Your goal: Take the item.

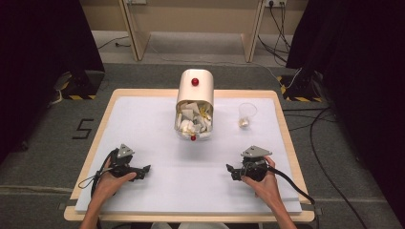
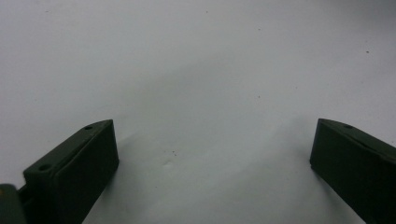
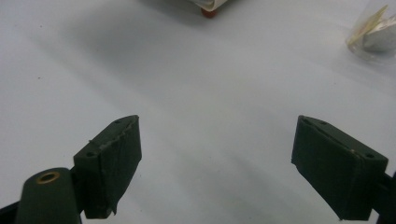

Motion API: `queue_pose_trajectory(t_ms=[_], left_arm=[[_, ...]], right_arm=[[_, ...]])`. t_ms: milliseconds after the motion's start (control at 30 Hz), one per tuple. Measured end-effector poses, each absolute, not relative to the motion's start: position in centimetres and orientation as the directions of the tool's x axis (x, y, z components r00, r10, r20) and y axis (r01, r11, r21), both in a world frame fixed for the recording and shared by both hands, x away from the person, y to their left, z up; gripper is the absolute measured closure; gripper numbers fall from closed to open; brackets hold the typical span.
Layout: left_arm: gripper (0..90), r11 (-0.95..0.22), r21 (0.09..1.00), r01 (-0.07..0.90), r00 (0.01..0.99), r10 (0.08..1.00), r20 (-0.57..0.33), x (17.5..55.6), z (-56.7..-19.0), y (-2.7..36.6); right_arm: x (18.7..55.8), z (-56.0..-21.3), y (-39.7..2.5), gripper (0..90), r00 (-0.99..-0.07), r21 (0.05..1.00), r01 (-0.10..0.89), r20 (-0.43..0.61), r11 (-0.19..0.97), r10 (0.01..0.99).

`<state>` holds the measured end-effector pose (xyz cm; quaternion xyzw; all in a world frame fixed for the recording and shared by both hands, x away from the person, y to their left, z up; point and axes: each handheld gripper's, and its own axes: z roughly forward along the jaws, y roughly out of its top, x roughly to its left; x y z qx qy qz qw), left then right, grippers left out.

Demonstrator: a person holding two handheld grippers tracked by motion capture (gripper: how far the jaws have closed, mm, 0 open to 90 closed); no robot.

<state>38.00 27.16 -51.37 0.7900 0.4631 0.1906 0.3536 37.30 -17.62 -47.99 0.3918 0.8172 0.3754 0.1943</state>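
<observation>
From the high view, a cream box [image 1: 195, 88] with a red knob [image 1: 195, 81] on its upper face is sitting at the middle of the far half of the white table [image 1: 143, 124]. Its clear front bin [image 1: 193, 125] is tipping open toward the person and is holding a heap of white and yellowish packets [image 1: 193, 119] (crumpled, too small to read). A second red knob [image 1: 193, 138] is showing at the bin's near rim. Just to the right of the box, apart from it, a clear cup [image 1: 247, 115] is standing upright with something pale lying in its bottom. The left gripper [image 1: 144, 170] and the right gripper [image 1: 230, 170] are resting low near the front edge, well apart, each held in a hand and pointing inward.

In the left gripper view, the left gripper [image 2: 212, 154] is holding its jaws spread wide over bare table, with nothing between them.

In the right gripper view, the right gripper [image 3: 217, 158] is likewise gaping with nothing in it. The bin's lower red knob [image 3: 208, 13] is peeking in at the top edge, and the cup [image 3: 373, 35] is sitting at the upper right with a pale piece inside.
</observation>
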Motion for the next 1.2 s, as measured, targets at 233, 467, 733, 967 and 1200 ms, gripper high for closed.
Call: queue_pose_trajectory(t_ms=[233, 467, 733, 967, 1200], left_arm=[[0.0, -0.321, 0.735, 0.597, 0.498, 0.867, -0.027, 38.0, -51.4, 27.2], [0.0, -0.319, 0.736, 0.597, 0.497, 0.867, -0.028, 38.0, -51.4, 27.2], [0.0, -0.319, 0.736, 0.597, 0.498, 0.867, -0.028, 38.0, -51.4, 27.2], [0.0, -0.319, 0.736, 0.597, 0.498, 0.867, -0.028, 38.0, -51.4, 27.2], [0.0, -0.322, 0.734, 0.598, 0.499, 0.866, -0.027, 38.0, -51.4, 27.2]], right_arm=[[36.6, -48.5, -18.0, 16.3, -0.622, 0.757, 0.510, -0.004, 0.409, 0.783], [36.0, -48.9, -18.4, 16.2, -0.613, 0.747, 0.517, -0.017, 0.417, 0.790], [35.3, -49.2, -18.2, 16.1, -0.629, 0.728, 0.517, -0.035, 0.451, 0.777], [34.5, -49.9, -17.7, 16.3, -0.637, 0.702, 0.527, -0.048, 0.480, 0.769], [34.1, -50.4, -18.1, 16.5, -0.629, 0.727, 0.526, -0.016, 0.441, 0.777]])
